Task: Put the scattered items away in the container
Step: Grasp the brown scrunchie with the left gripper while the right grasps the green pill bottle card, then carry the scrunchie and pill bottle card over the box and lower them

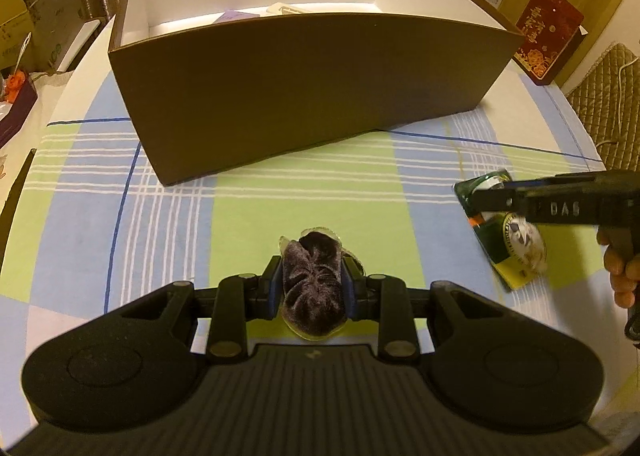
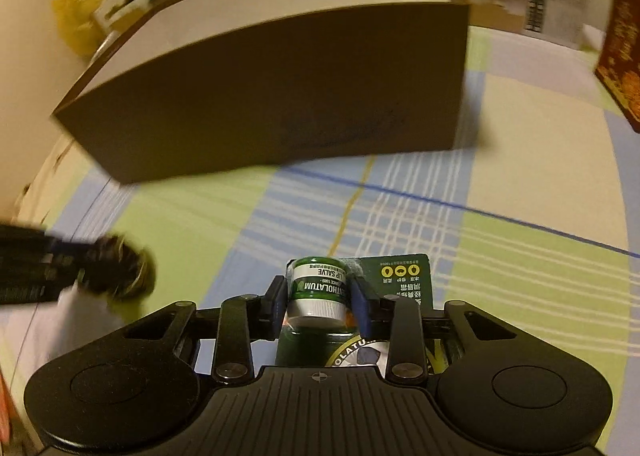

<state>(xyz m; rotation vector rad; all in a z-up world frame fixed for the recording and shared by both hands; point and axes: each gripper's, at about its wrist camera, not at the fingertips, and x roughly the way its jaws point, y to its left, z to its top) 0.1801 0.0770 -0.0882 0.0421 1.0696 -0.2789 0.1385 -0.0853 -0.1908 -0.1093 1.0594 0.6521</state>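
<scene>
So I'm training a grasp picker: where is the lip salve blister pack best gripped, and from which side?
Grip the small round jar raised off the green backing card, coming steeply from above with one finger on each curved side. The card lies flat on the tablecloth, so its edges give little to pinch. The right gripper is closed on the jar just so.

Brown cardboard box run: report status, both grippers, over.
Left gripper shut on dark velvet scrunchie. Right gripper shut on green lip salve blister pack. Brown cardboard box ahead, path clear.
</scene>
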